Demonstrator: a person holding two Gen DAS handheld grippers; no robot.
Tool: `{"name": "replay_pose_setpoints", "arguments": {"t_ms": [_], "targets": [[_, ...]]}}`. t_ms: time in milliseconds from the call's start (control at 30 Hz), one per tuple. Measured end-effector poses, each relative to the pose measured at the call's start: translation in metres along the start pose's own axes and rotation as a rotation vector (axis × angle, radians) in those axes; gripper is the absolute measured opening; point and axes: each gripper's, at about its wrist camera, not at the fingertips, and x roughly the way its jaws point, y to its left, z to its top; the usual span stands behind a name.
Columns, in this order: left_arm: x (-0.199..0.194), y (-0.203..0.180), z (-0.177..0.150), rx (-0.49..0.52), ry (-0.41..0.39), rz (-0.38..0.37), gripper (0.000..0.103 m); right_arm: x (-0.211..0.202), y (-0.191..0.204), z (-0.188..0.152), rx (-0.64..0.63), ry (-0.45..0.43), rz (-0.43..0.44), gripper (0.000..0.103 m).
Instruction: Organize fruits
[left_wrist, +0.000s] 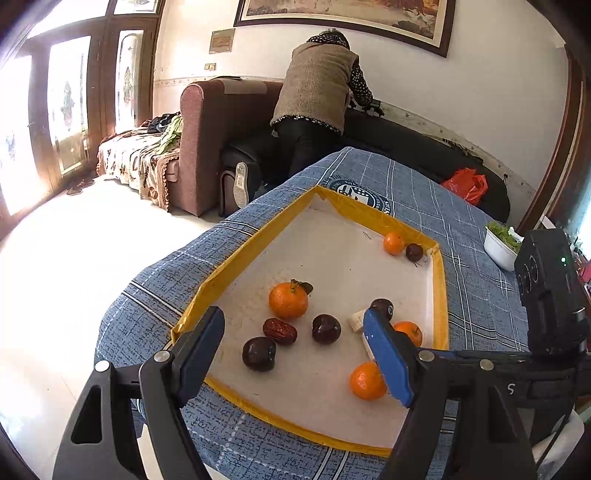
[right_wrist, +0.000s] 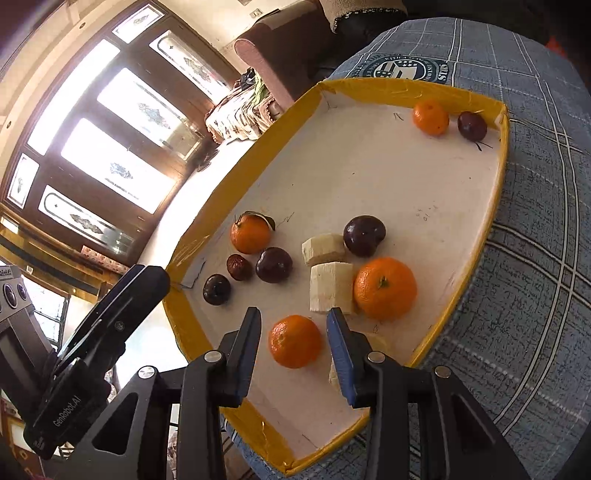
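Fruit sits loose in a shallow white tray (right_wrist: 369, 177) with a yellow taped rim, on a blue checked tablecloth (right_wrist: 535, 258). In my right view a small orange (right_wrist: 294, 341) lies between my right gripper's (right_wrist: 294, 347) blue-padded fingers; the pads stand clear of it on both sides, so the jaws are apart and grip nothing. A bigger orange (right_wrist: 385, 288) lies just beyond, touching a pale cut banana chunk (right_wrist: 330, 287), with a second chunk (right_wrist: 323, 249) beside a dark plum (right_wrist: 364, 235). Further left are a leafy orange (right_wrist: 250, 234), a wrinkled red date (right_wrist: 239, 266), and two more plums (right_wrist: 274, 264) (right_wrist: 217, 290). In the far corner, an orange (right_wrist: 430, 117) and a plum (right_wrist: 471, 126) lie side by side.

My left gripper (left_wrist: 299, 354) hovers over the tray's near end, jaws wide and widening, nothing between the pads; the nearest plum (left_wrist: 259, 353) lies on the tray floor in the gap. Its right finger (left_wrist: 386, 356) hides part of the banana.

Beyond the table: a white bowl of greens (left_wrist: 501, 244), a red bag (left_wrist: 466, 184), a brown sofa (left_wrist: 207, 140), a person (left_wrist: 317, 96) bending away.
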Motion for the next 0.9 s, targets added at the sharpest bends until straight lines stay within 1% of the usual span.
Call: {"name": "replay_pose_setpoints", "arguments": {"t_ms": [67,167,233,267,333,433,533,633,667,800,867,900], "targets": [[-0.001,0.001,0.001,-0.002,-0.002,0.0,0.08,0.003,0.003,0.002,-0.015,0.013,-0.014,0.041],[0.0,0.002,0.0,-0.002,-0.001,-0.004,0.08,0.005,0.006,0.006,-0.039,0.013,-0.071,0.041],[0.001,0.002,-0.001,-0.001,0.003,-0.008,0.08,0.005,0.005,0.011,-0.052,-0.009,-0.13,0.041],[0.001,0.002,-0.001,-0.001,0.004,-0.009,0.08,0.005,0.005,0.013,-0.058,-0.018,-0.144,0.041],[0.0,0.003,-0.002,0.001,0.004,-0.012,0.08,0.003,0.004,0.015,-0.046,-0.026,-0.137,0.041],[-0.003,0.002,-0.004,0.007,-0.001,-0.01,0.08,-0.005,0.014,0.012,-0.068,-0.065,-0.195,0.042],[-0.007,-0.001,-0.005,0.016,-0.008,-0.01,0.08,-0.024,0.014,0.005,-0.057,-0.123,-0.21,0.044],[-0.014,-0.009,-0.006,0.039,-0.023,-0.004,0.081,-0.048,0.013,-0.007,-0.049,-0.193,-0.236,0.052],[-0.016,-0.012,-0.006,0.048,-0.029,0.0,0.082,-0.055,0.011,-0.012,-0.045,-0.212,-0.247,0.055],[-0.03,-0.028,-0.01,0.08,-0.066,0.015,0.087,-0.089,0.004,-0.039,-0.02,-0.317,-0.306,0.059],[-0.038,-0.035,-0.011,0.093,-0.089,0.035,0.089,-0.104,0.001,-0.051,-0.015,-0.371,-0.344,0.062],[-0.044,-0.04,-0.013,0.103,-0.11,0.062,0.091,-0.11,0.001,-0.056,-0.015,-0.394,-0.36,0.064]]}}
